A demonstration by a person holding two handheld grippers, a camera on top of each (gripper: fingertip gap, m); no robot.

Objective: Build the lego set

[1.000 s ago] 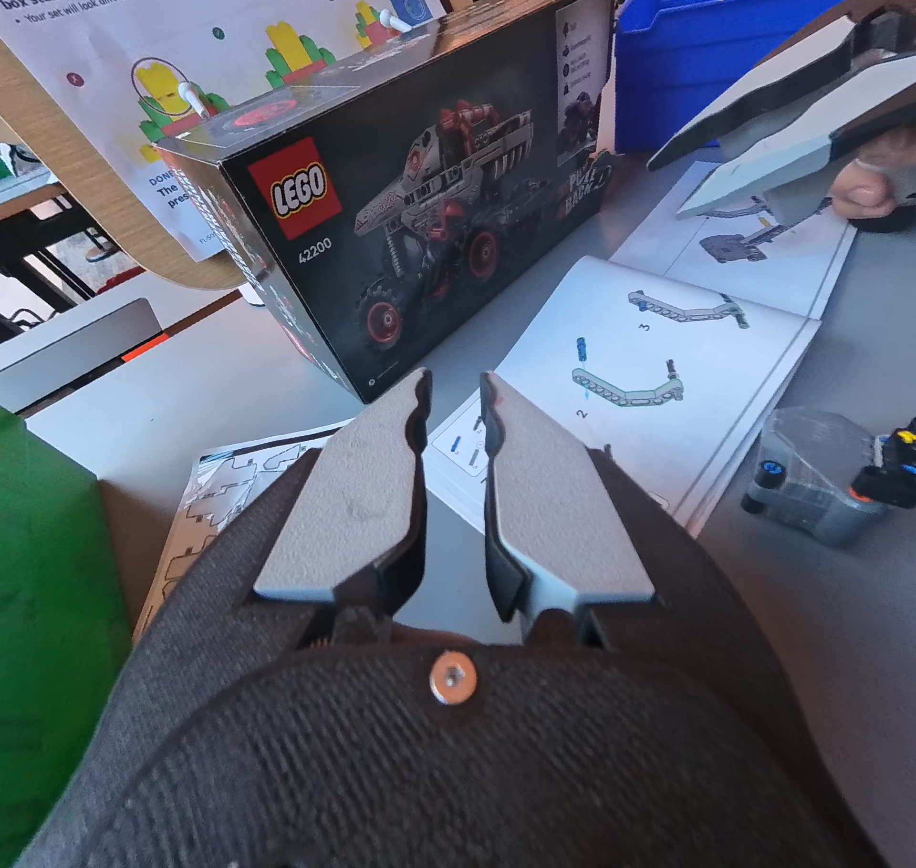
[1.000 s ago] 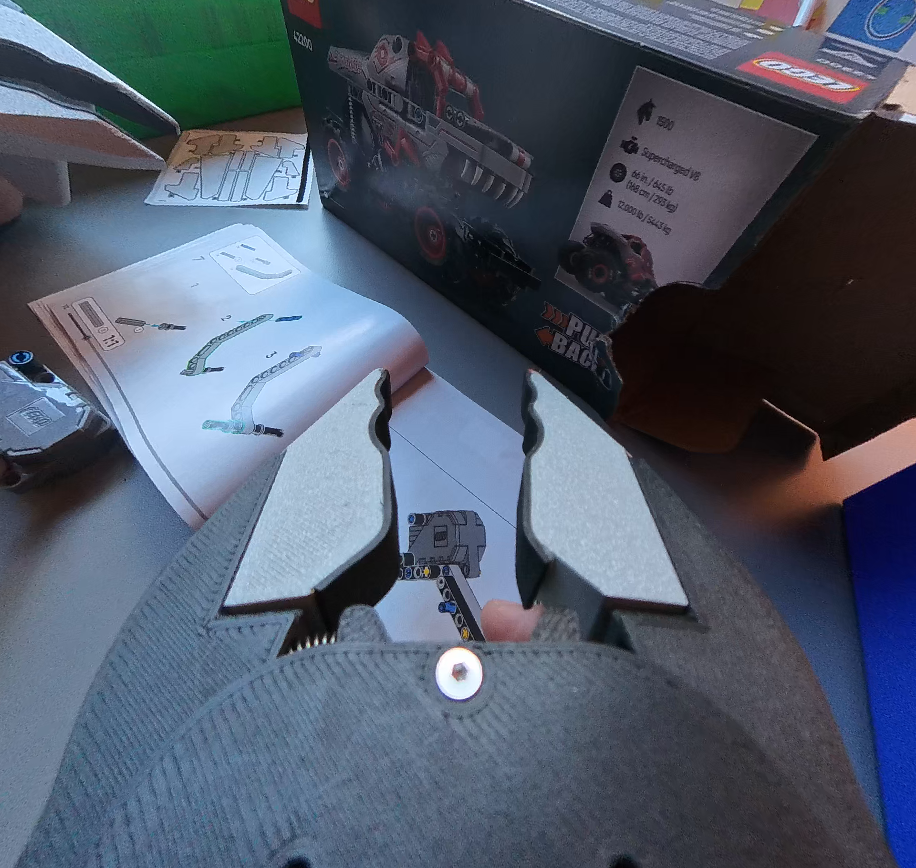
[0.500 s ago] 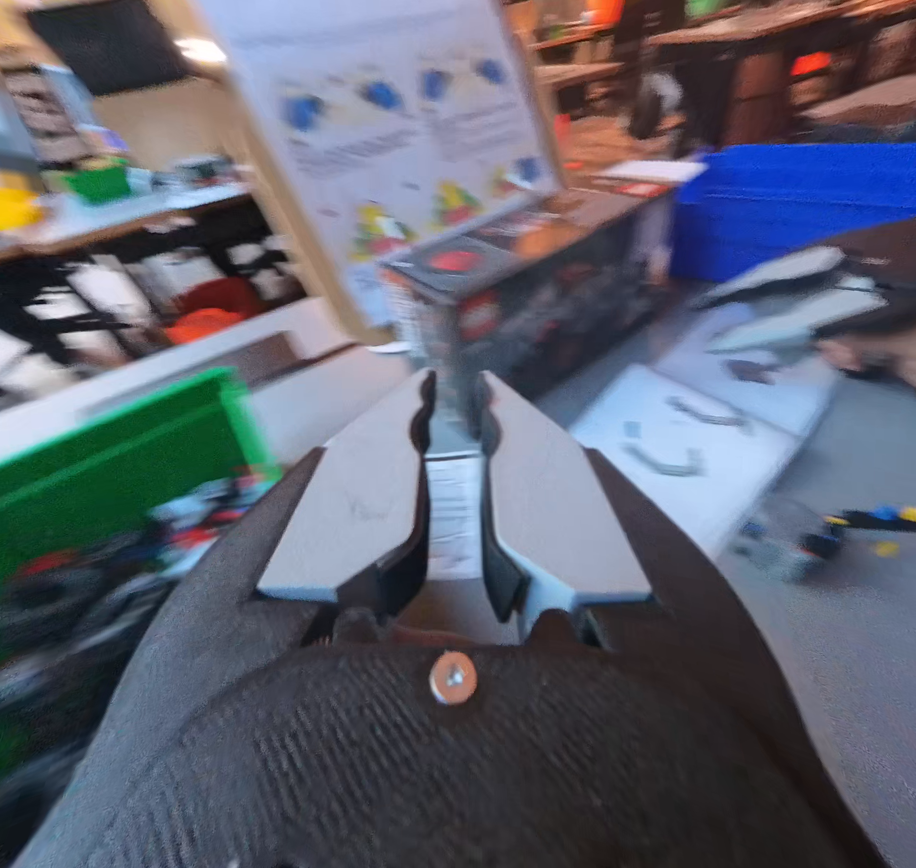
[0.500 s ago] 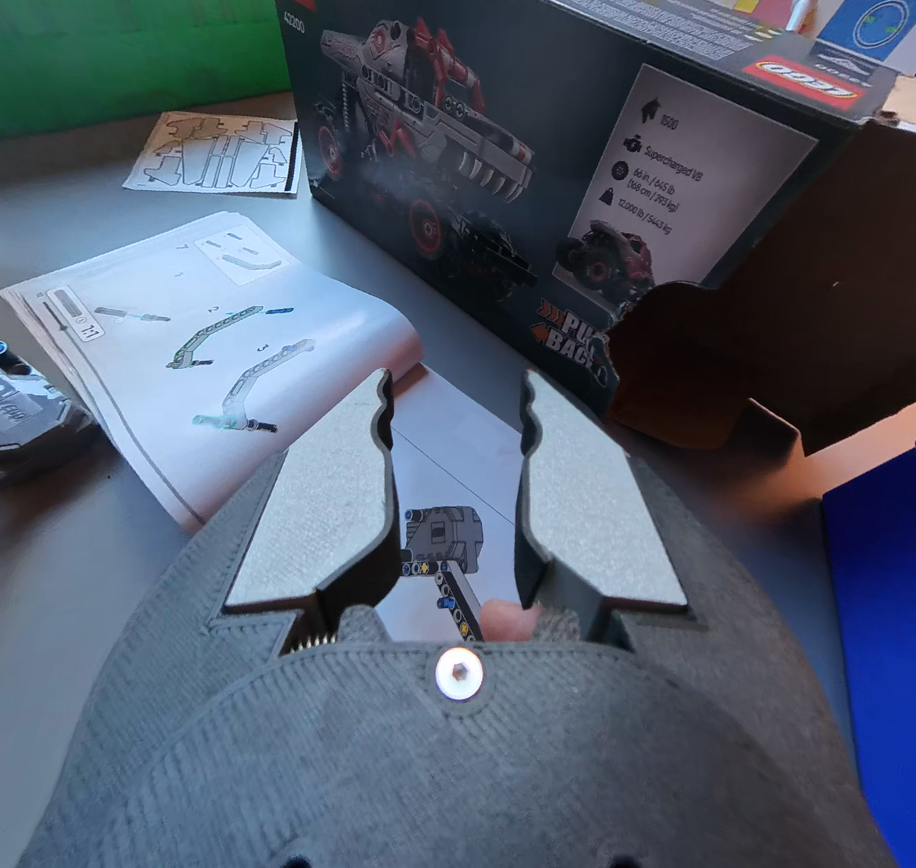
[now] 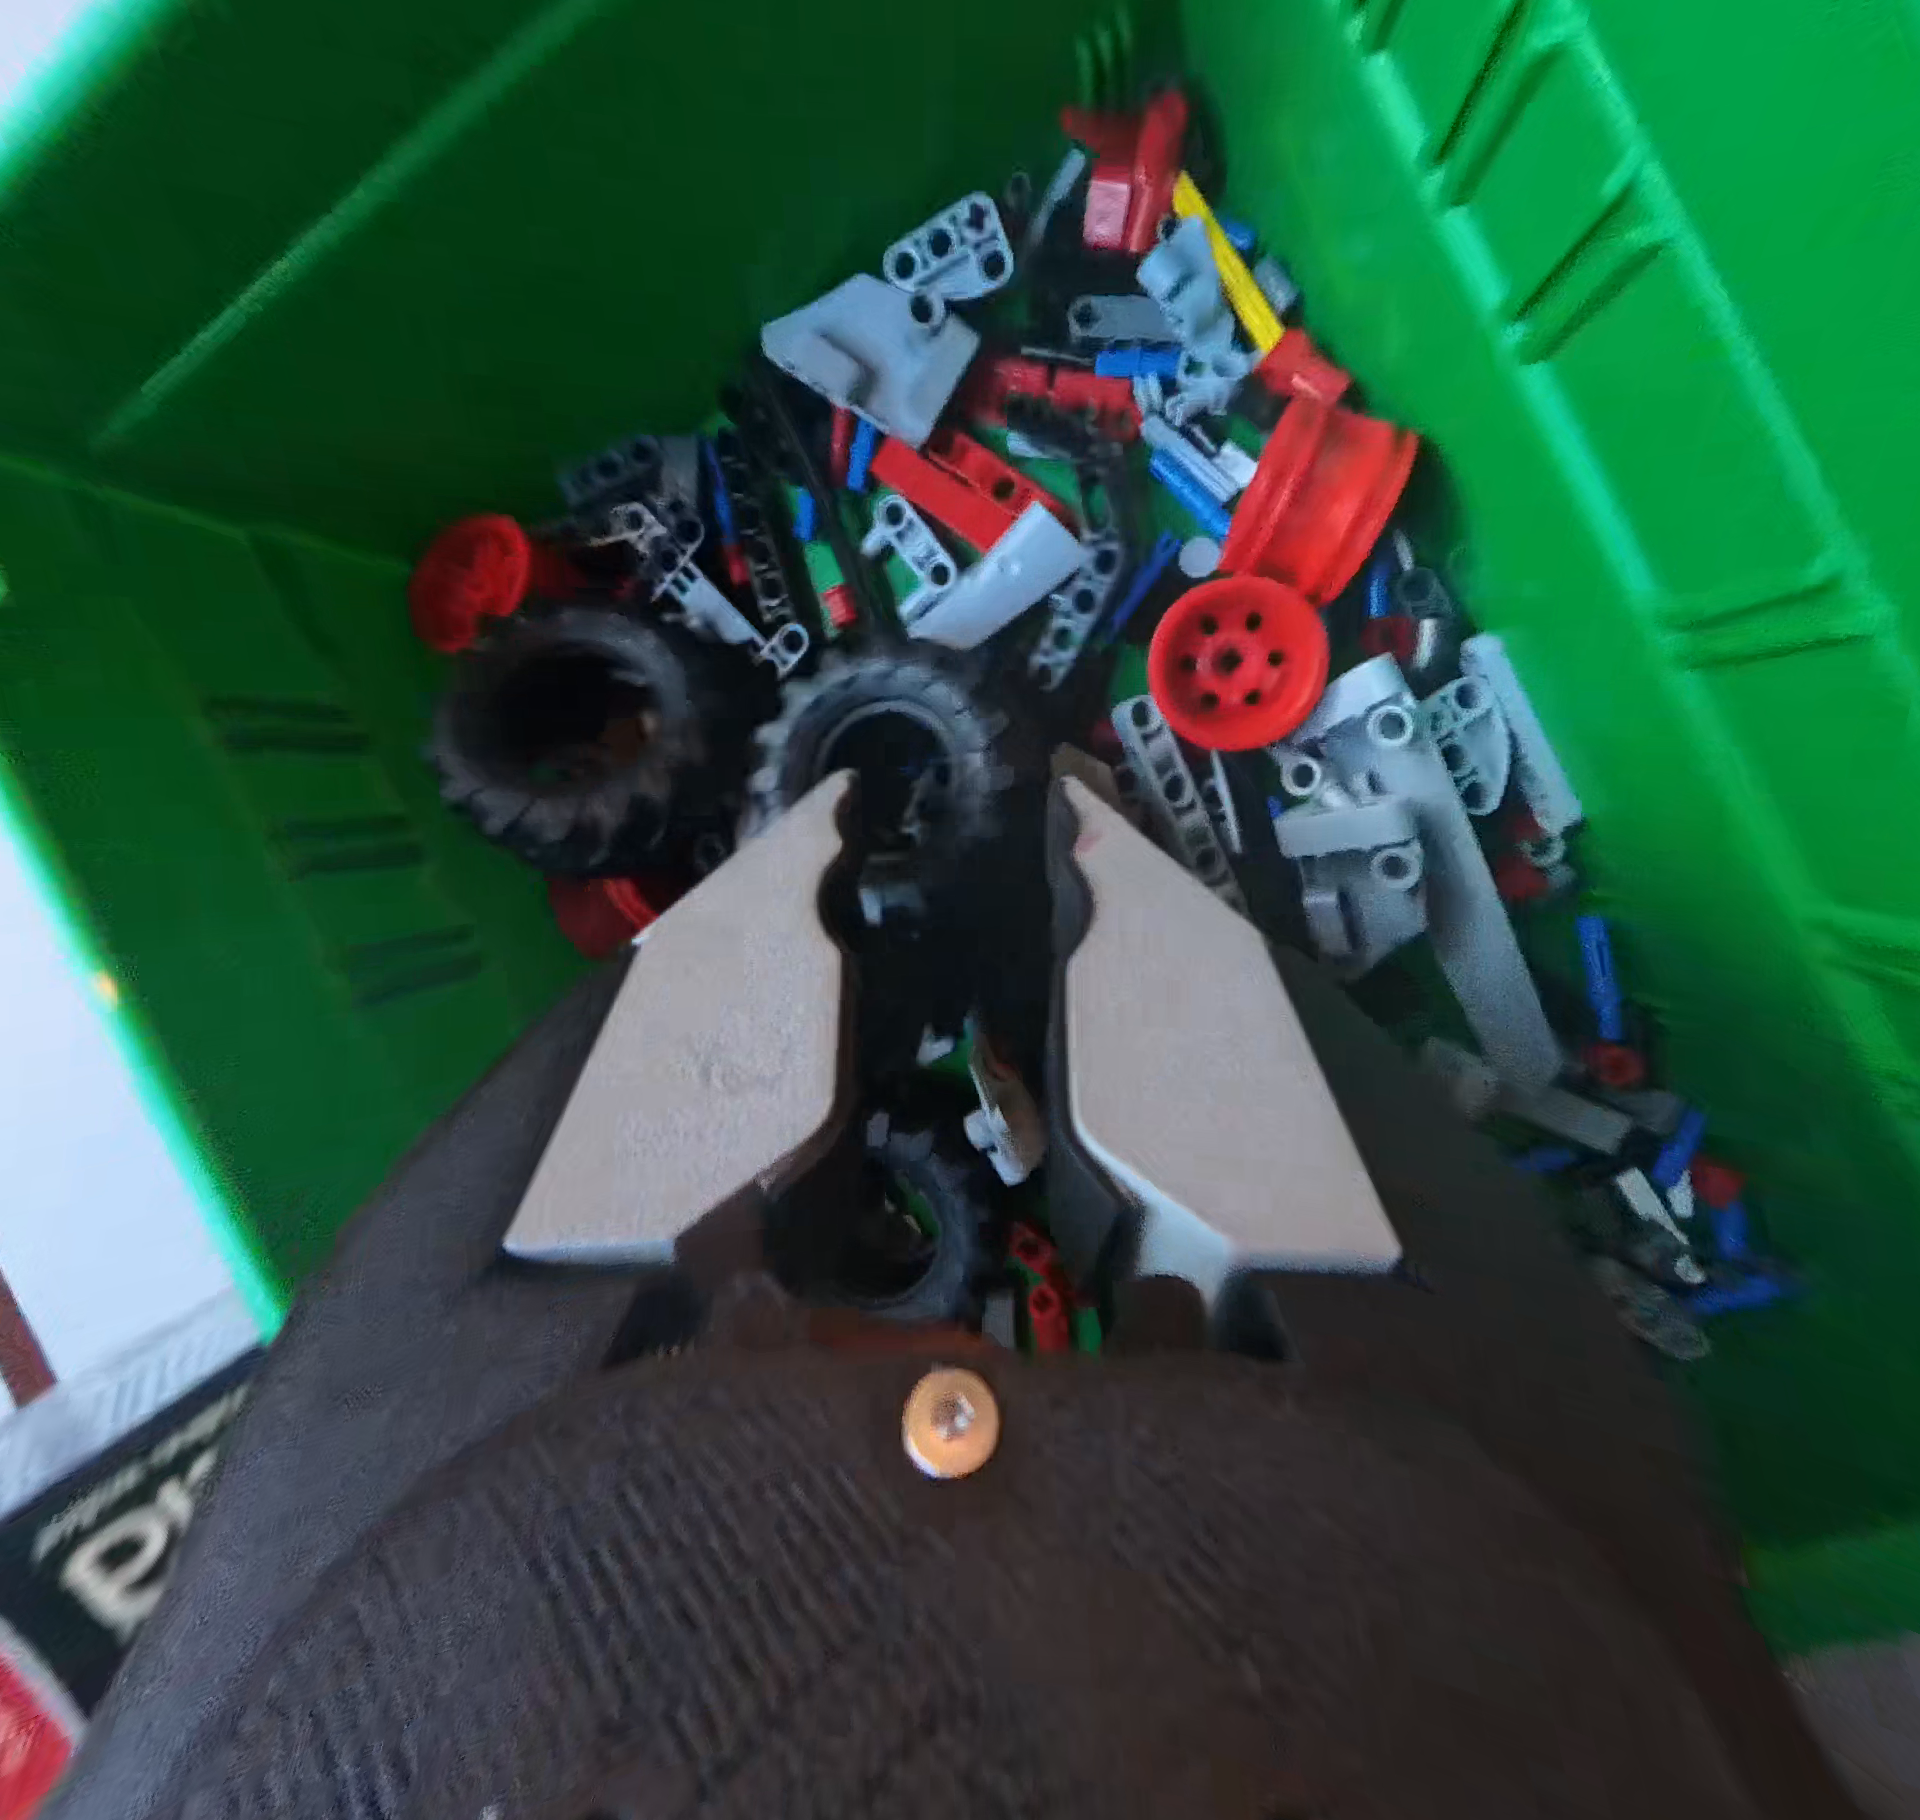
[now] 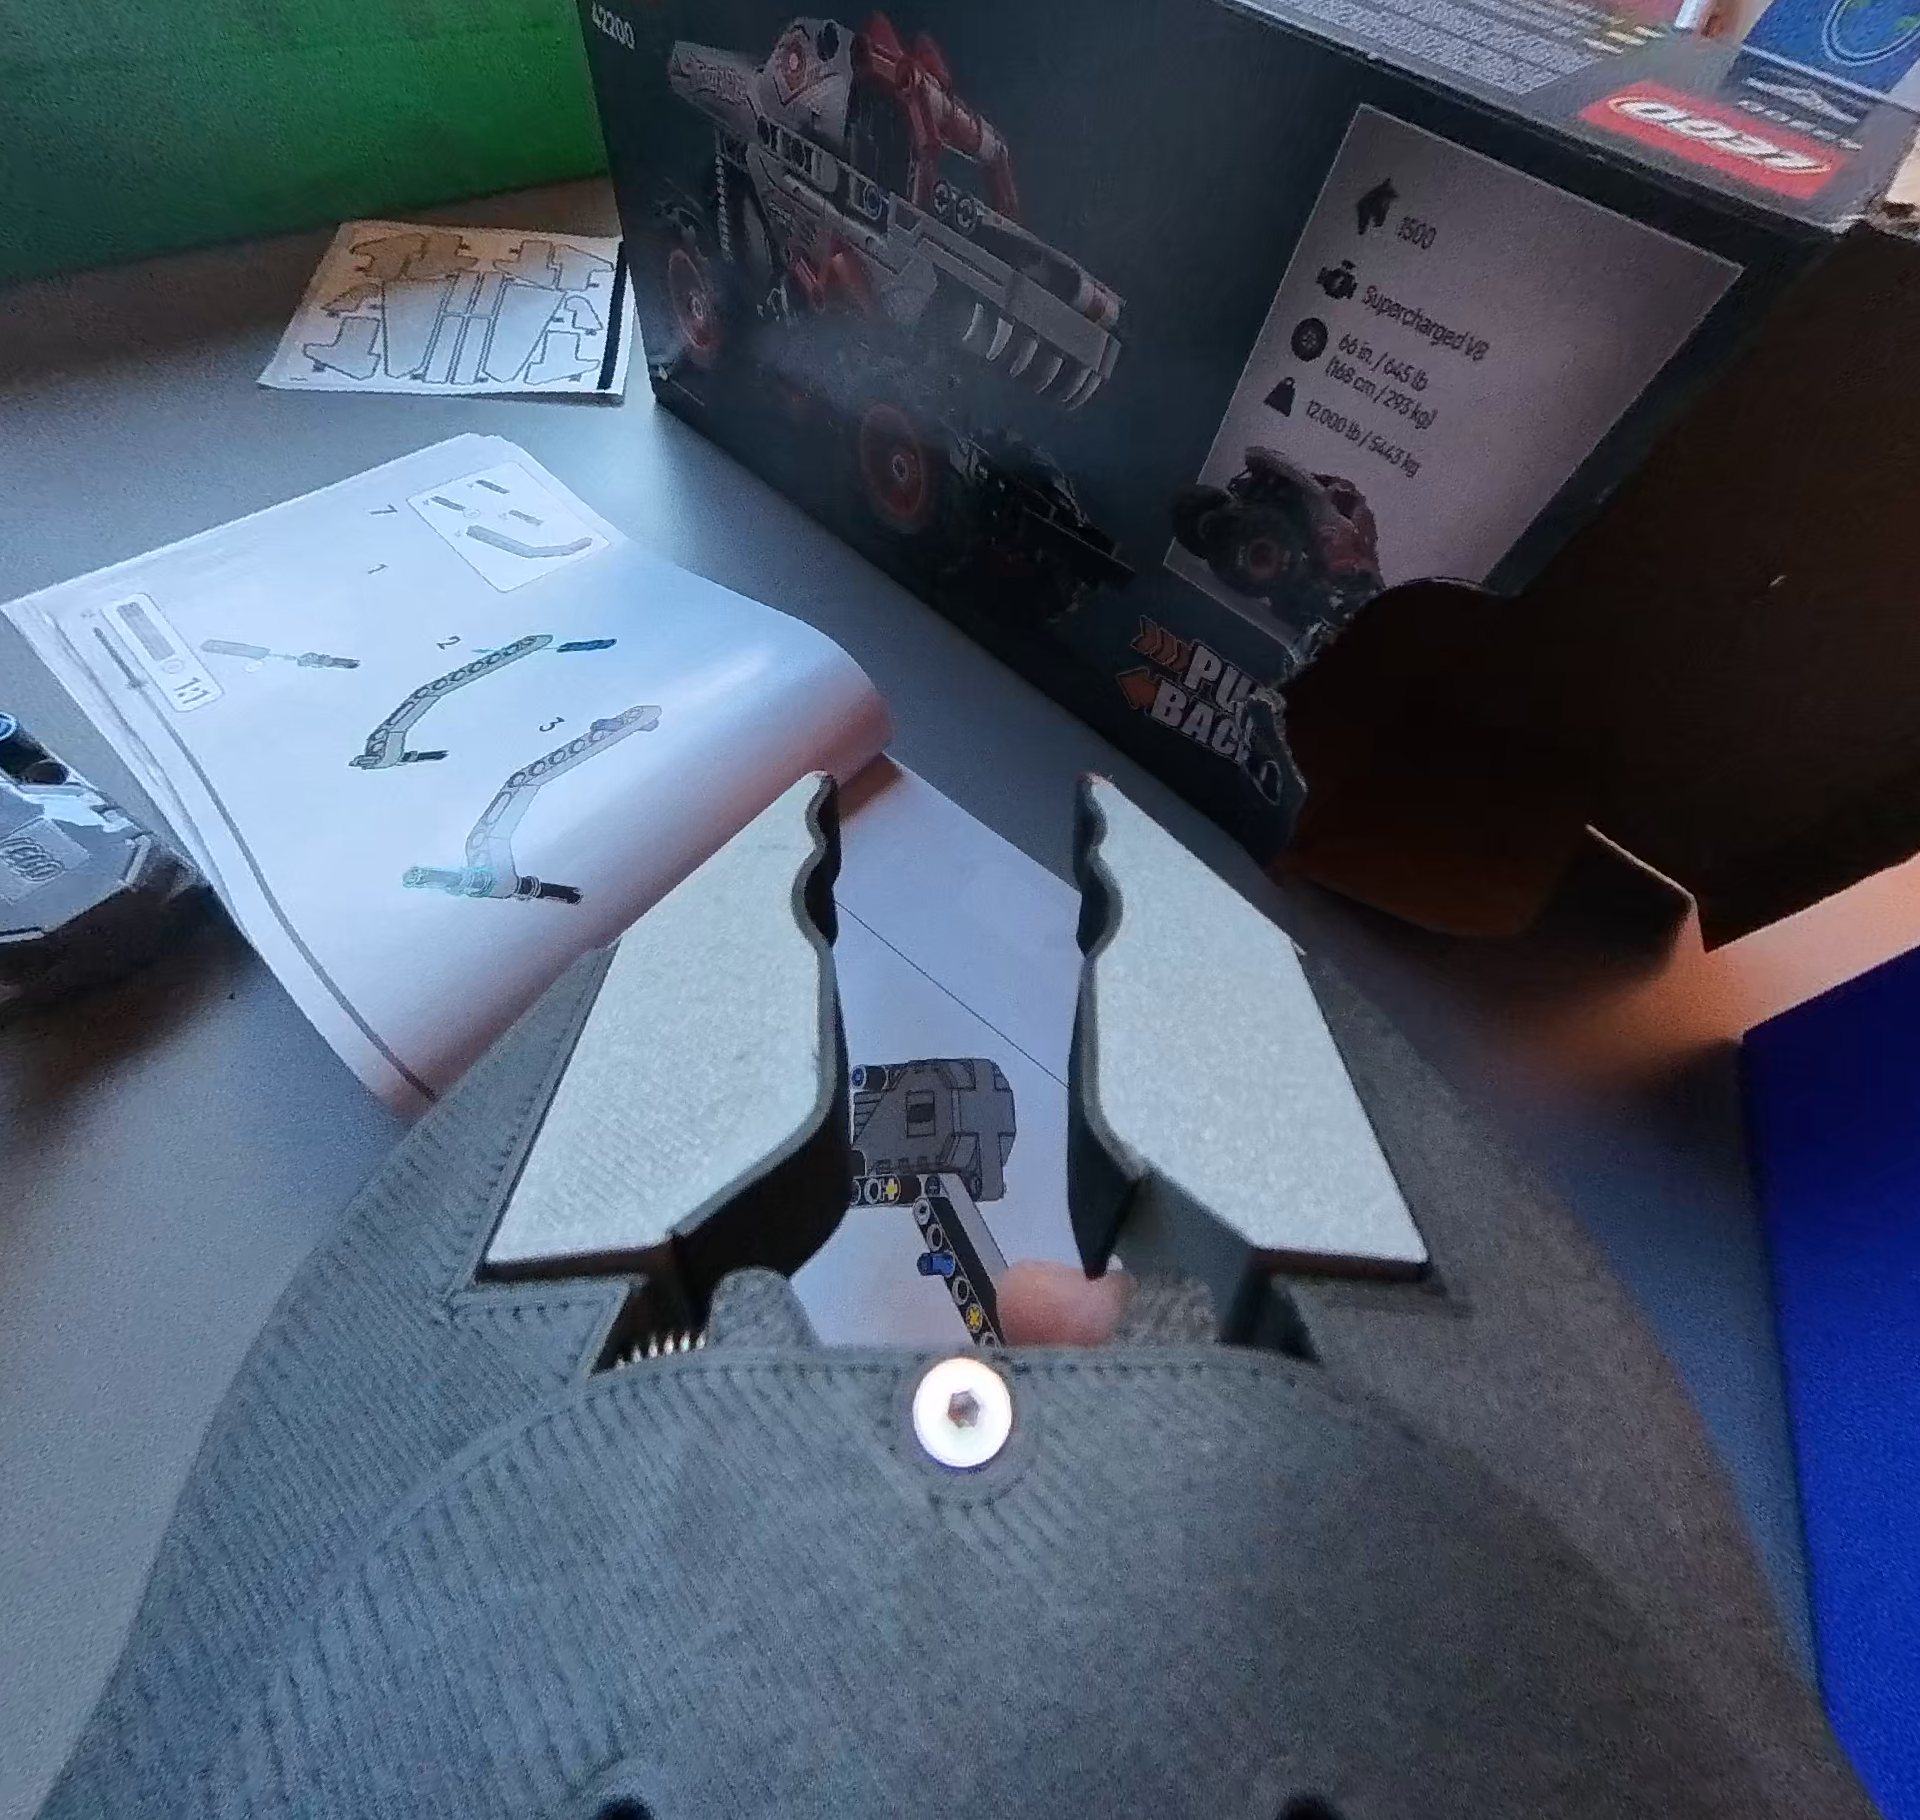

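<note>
My left gripper (image 5: pixel 951 794) is open and empty, pointing down into a green bin (image 5: pixel 436 243) over a heap of loose pieces. A black tyre (image 5: pixel 894 742) lies just past its fingertips, another black tyre (image 5: pixel 571 731) to its left. Red wheel hubs (image 5: pixel 1236 664), grey panels (image 5: pixel 868 357) and blue pins lie among them. My right gripper (image 6: pixel 956 804) is open and empty, hovering over the open instruction booklet (image 6: pixel 447 721) on the grey table. A grey motor block (image 6: pixel 62 856) lies at the left edge of that view.
The dark set box (image 6: pixel 1039 212) stands behind the booklet, its torn flap (image 6: pixel 1455 762) open to the right. A sticker sheet (image 6: pixel 457 326) lies left of the box. The green bin's wall (image 6: pixel 260 56) is far left, a blue bin (image 6: pixel 1849 1251) at right. Across from one pair of fingers to the other is roughly 45 cm. The left gripper is farther from the grey motor block (image 6: pixel 62 856), some 40 cm, than the right, some 15 cm.
My left gripper swung left from above the booklet and box and now points down into the green bin; its jaws opened wider. My right gripper has barely moved.
</note>
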